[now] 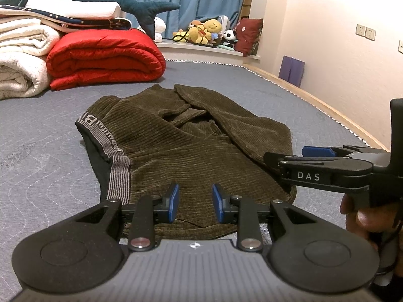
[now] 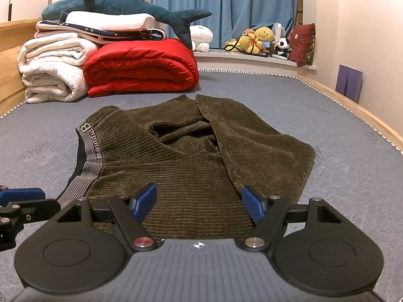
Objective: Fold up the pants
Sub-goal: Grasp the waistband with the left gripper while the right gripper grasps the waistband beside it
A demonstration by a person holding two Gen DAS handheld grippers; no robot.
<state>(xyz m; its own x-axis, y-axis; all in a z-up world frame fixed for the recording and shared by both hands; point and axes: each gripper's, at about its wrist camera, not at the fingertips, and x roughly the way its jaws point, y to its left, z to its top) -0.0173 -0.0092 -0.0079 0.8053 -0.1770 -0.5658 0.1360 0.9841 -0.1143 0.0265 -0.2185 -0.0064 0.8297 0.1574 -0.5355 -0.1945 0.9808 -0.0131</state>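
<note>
The pants (image 1: 186, 146) are lying bunched on the bed (image 1: 37, 156). Both grippers, left (image 1: 195, 202) and right (image 2: 199, 205), are waiting apart at the near edge, gripping nothing, probably getting ready to grab it.

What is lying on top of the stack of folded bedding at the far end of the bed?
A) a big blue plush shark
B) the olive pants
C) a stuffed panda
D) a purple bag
A: the blue plush shark stretches across the top of the white and red folded bedding, while the olive corduroy pants lie flat on the grey mattress nearer the camera.
</note>
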